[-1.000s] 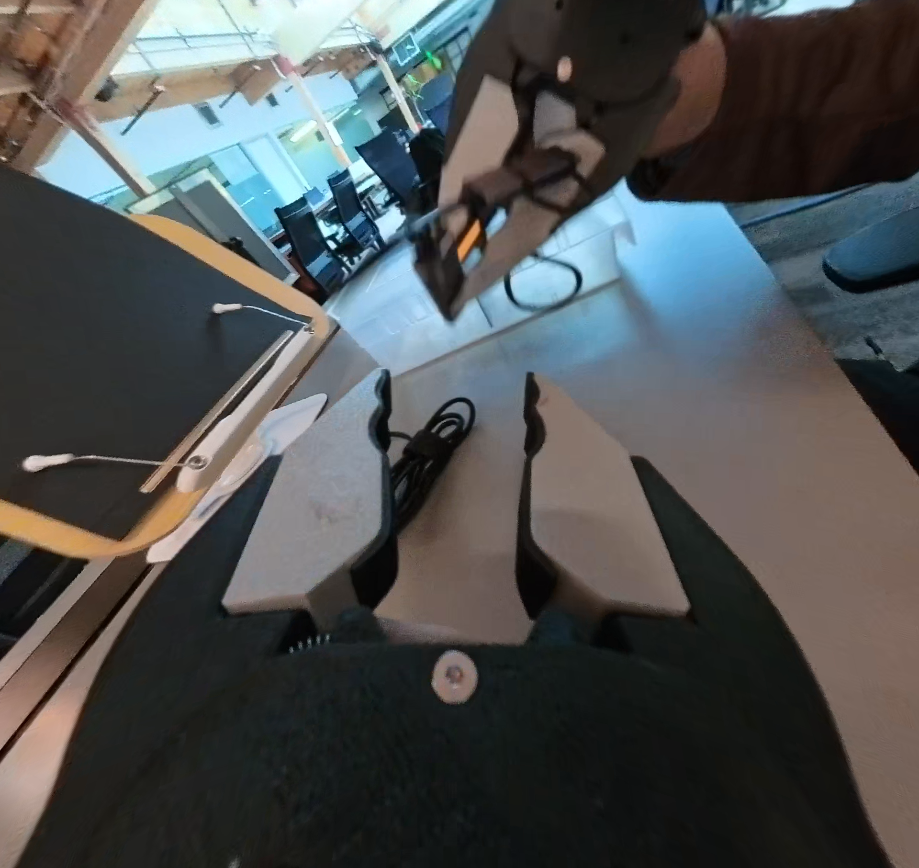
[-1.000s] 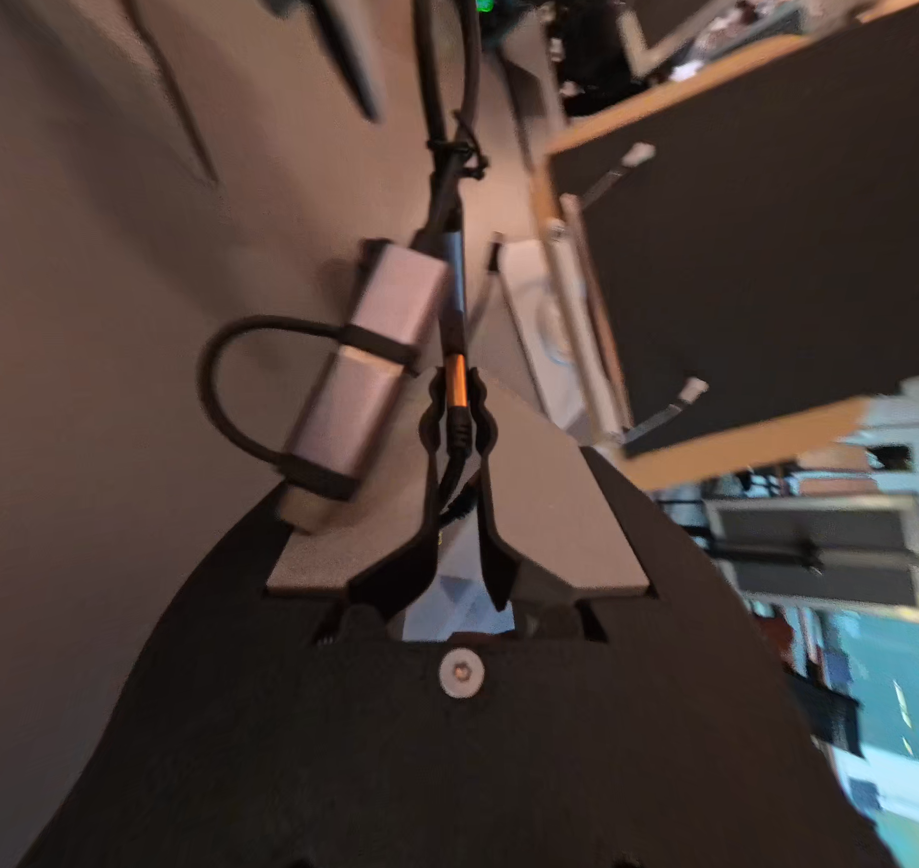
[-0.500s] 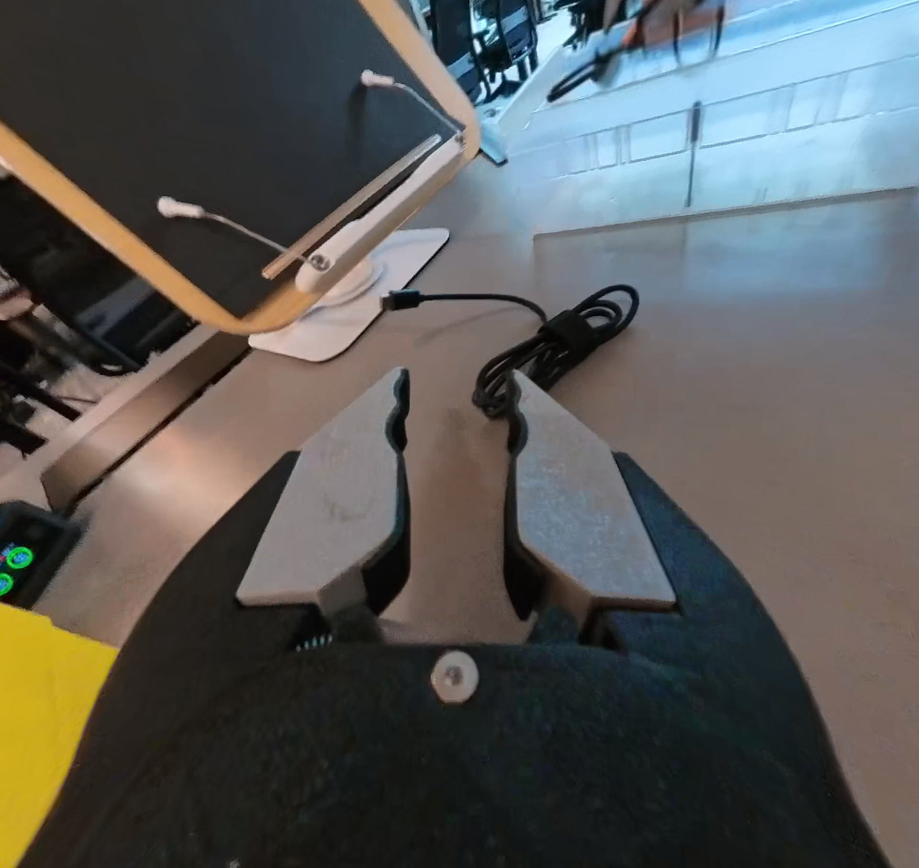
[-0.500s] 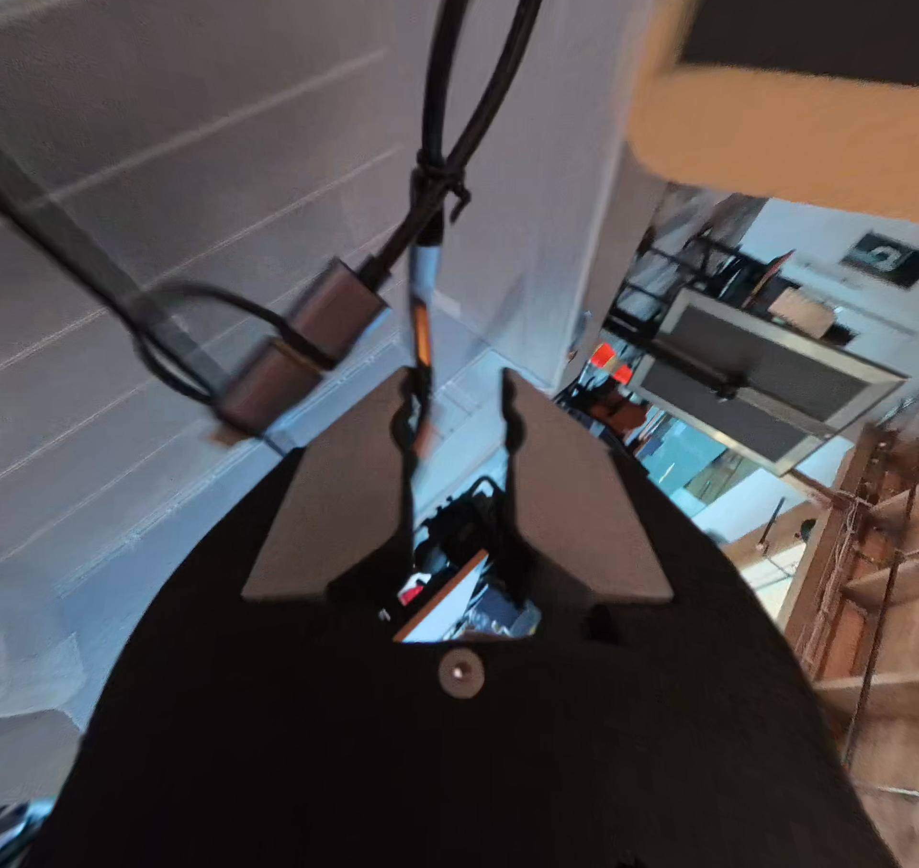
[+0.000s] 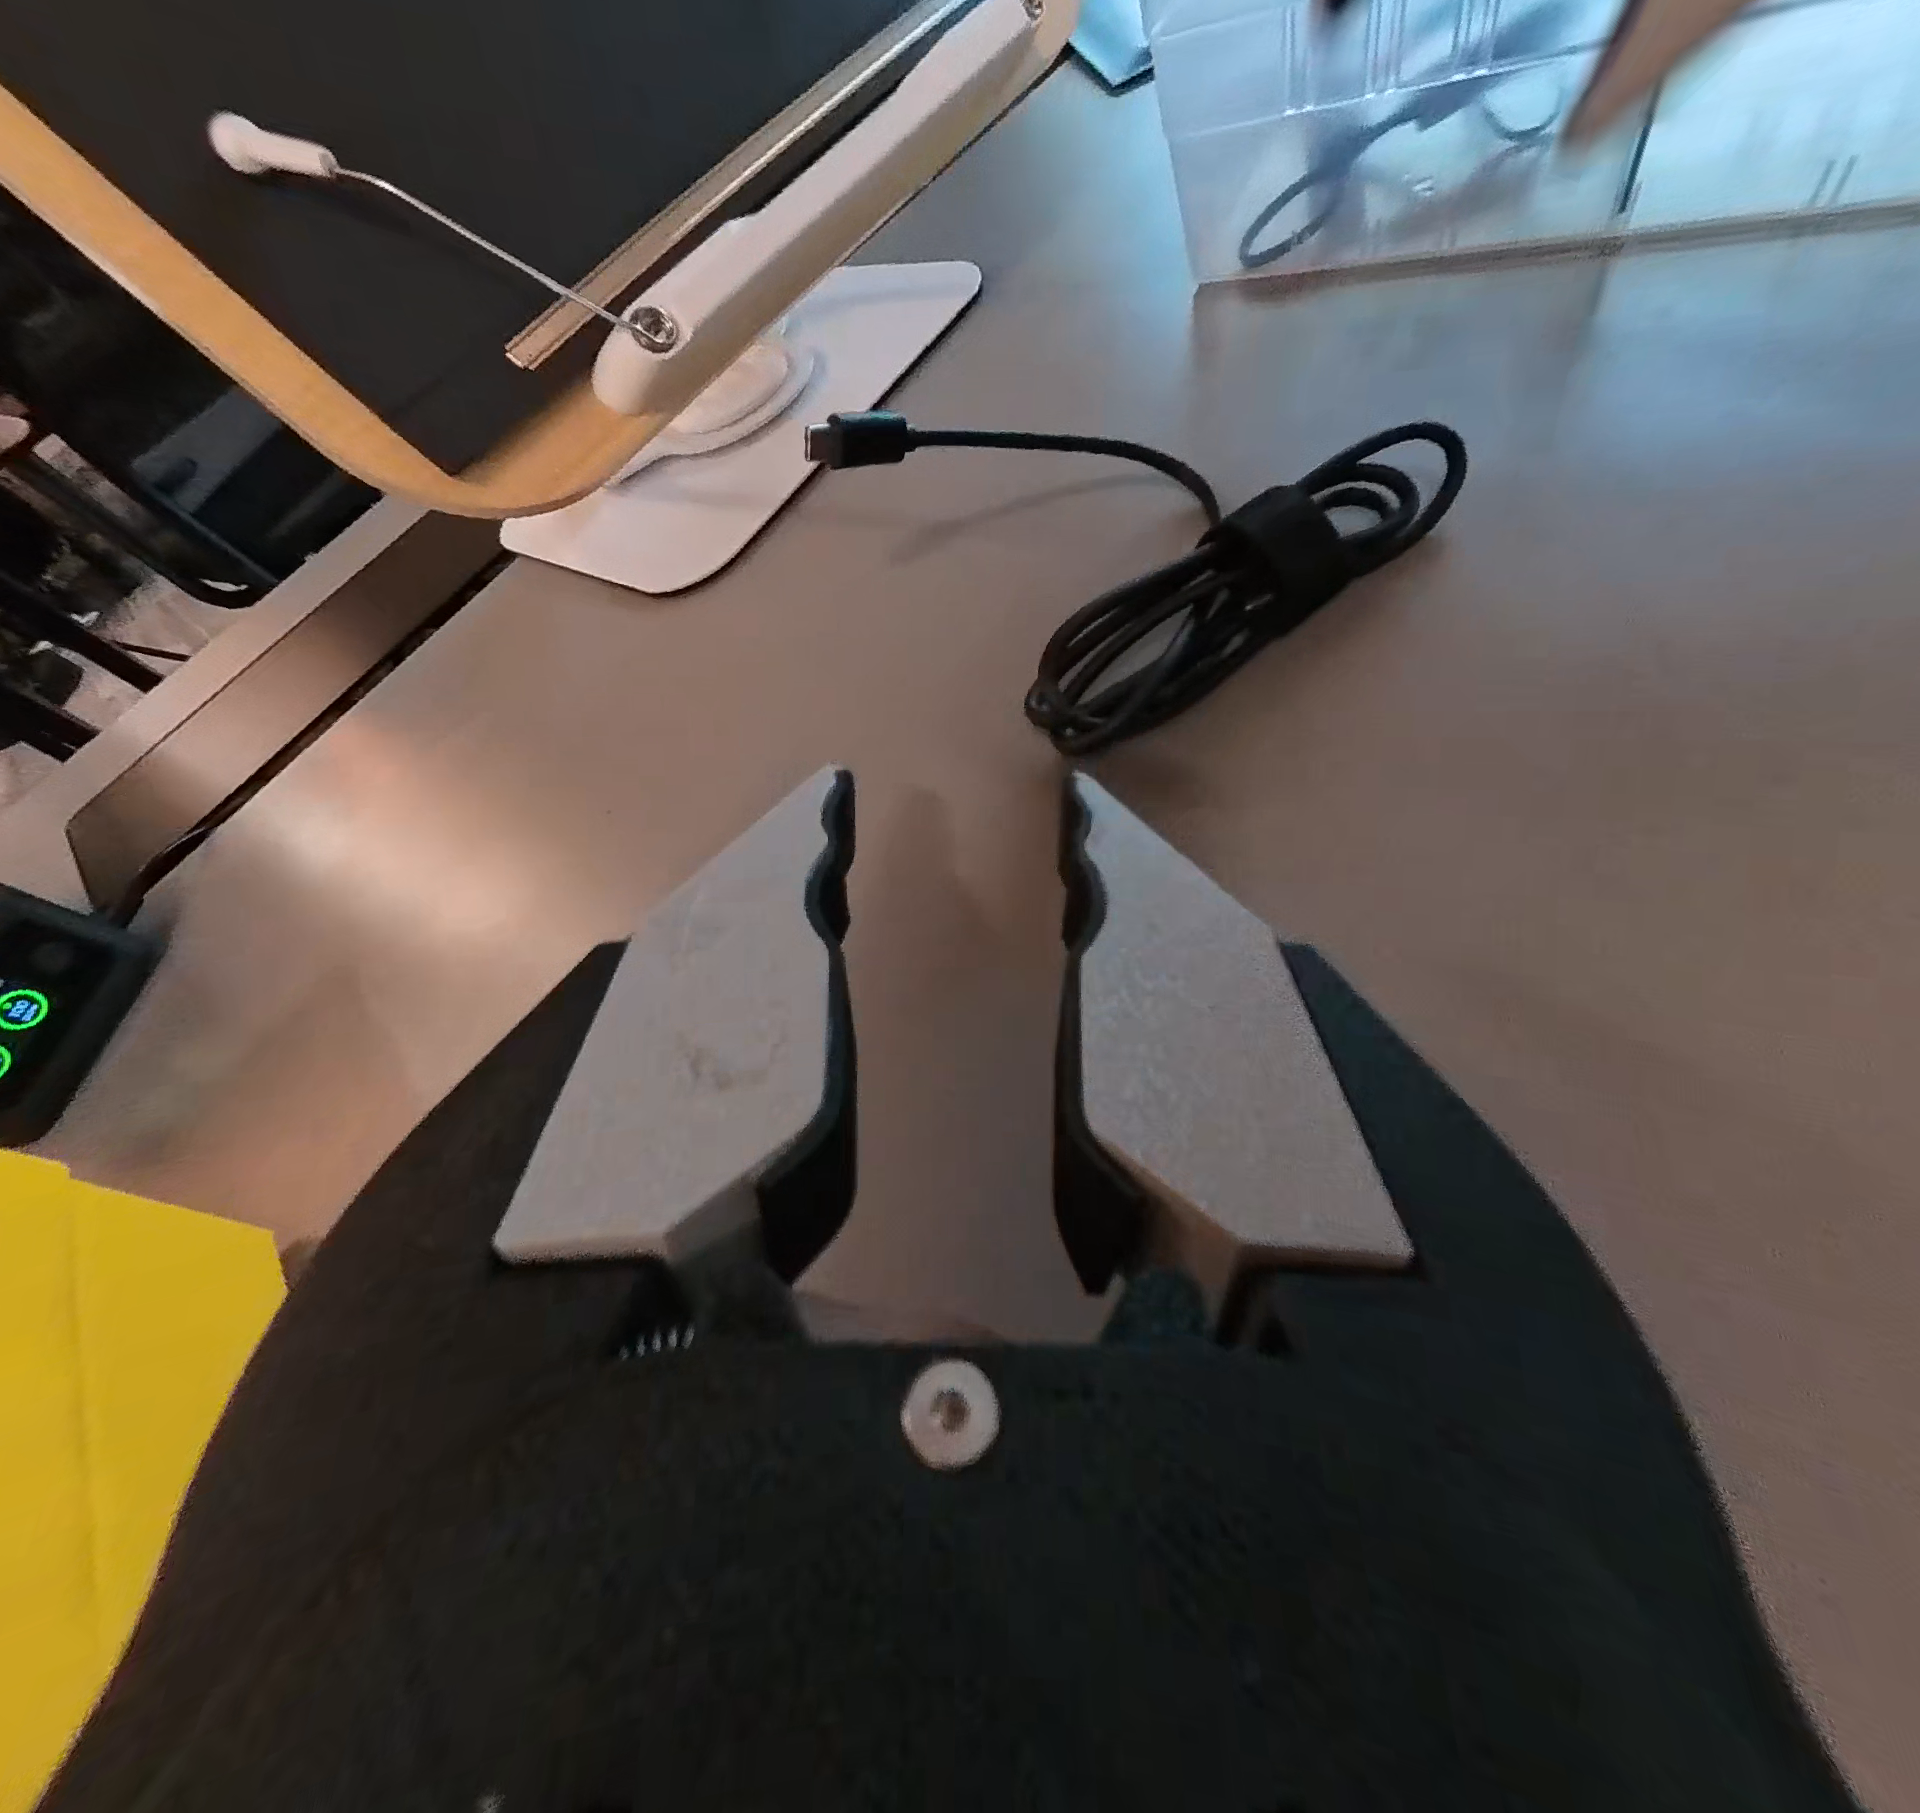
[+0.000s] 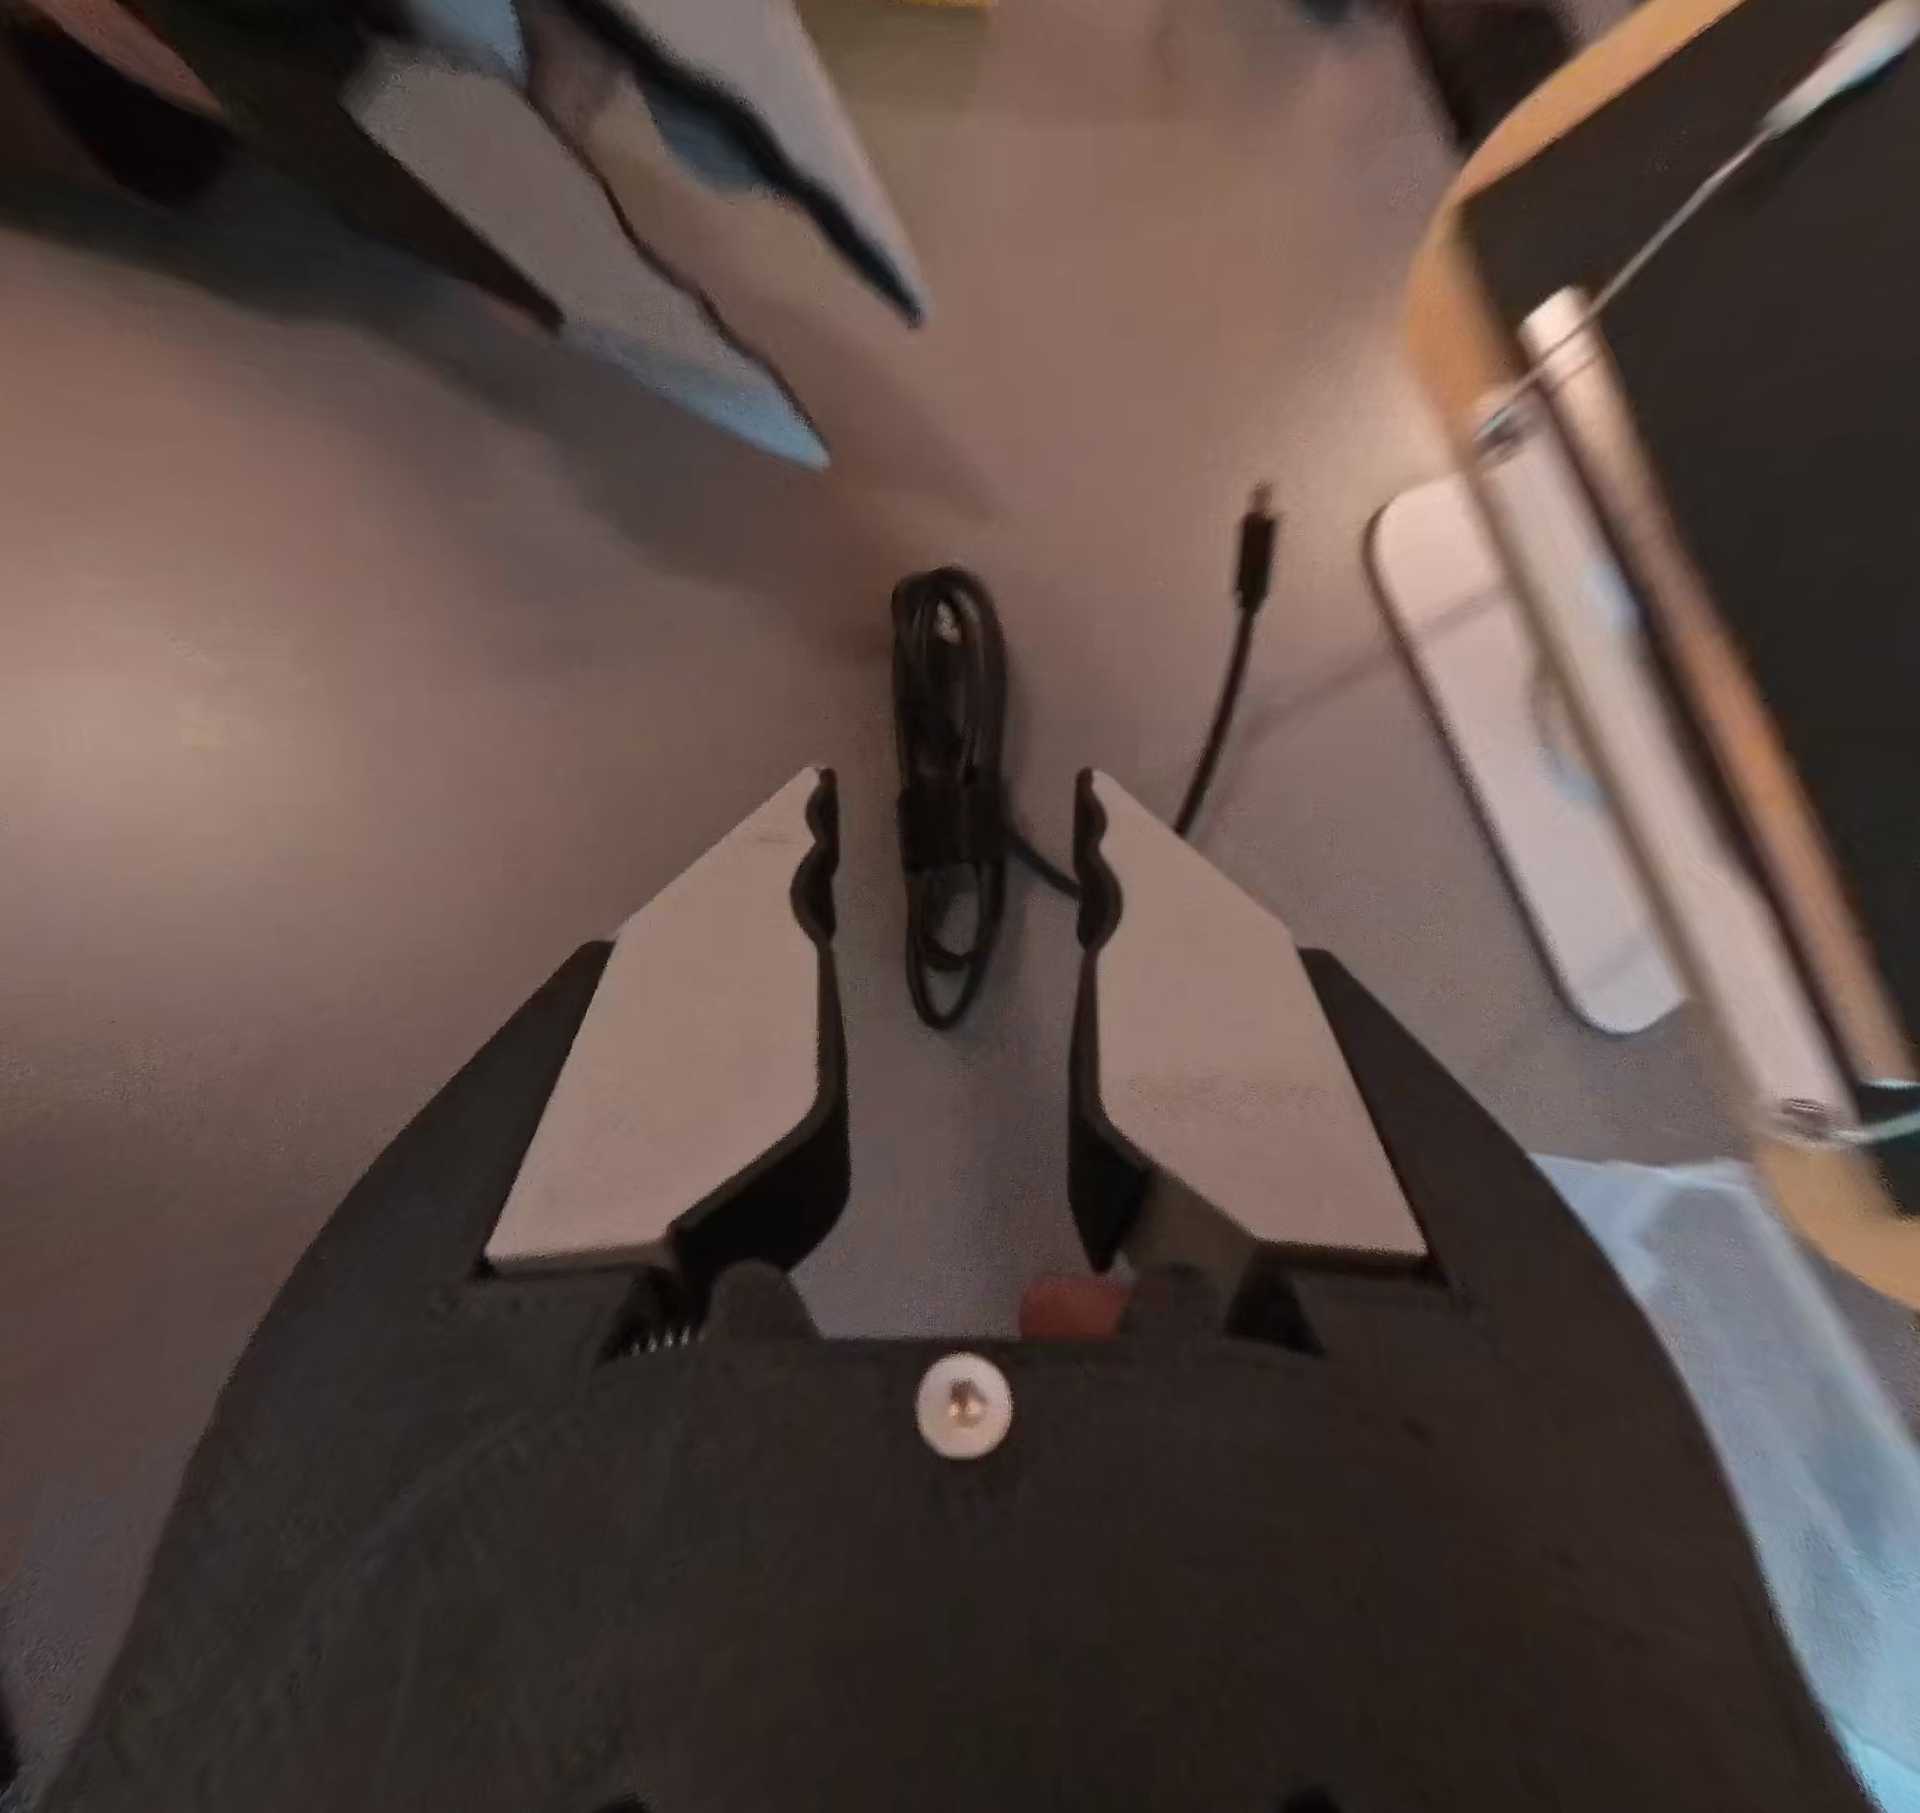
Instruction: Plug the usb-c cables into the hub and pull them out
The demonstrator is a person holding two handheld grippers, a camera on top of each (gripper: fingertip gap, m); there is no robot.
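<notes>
Smooth grey-brown laminate makes up the counter, matte with soft glare patches, and we see both grippers above it with nothing in them.

From the left wrist view, the left gripper has its jaws parted, flat grey wedge-shaped pads with scalloped black inner edges over bare counter. At about 1 o'clock from its tips lies the usb-c cable: a black braided cord wound into a long flat coil and cinched by a black strap, with one free end curving away to a rectangular plug at 12 o'clock. Just beyond the plug, at 11 o'clock, sits a white rounded-square stand base carrying a tilted dark panel with a curved pale wooden rim and thin wire clips. A clear plastic box stands at 1 o'clock, blurred. At 9 o'clock we find a small dark device with green lights and, nearer us, a yellow sheet.

From the right wrist view, the right gripper also has its jaws spread wide, and the coiled cable appears between its tips, lying on the counter below them. We cannot make out the hub in either view.
</notes>
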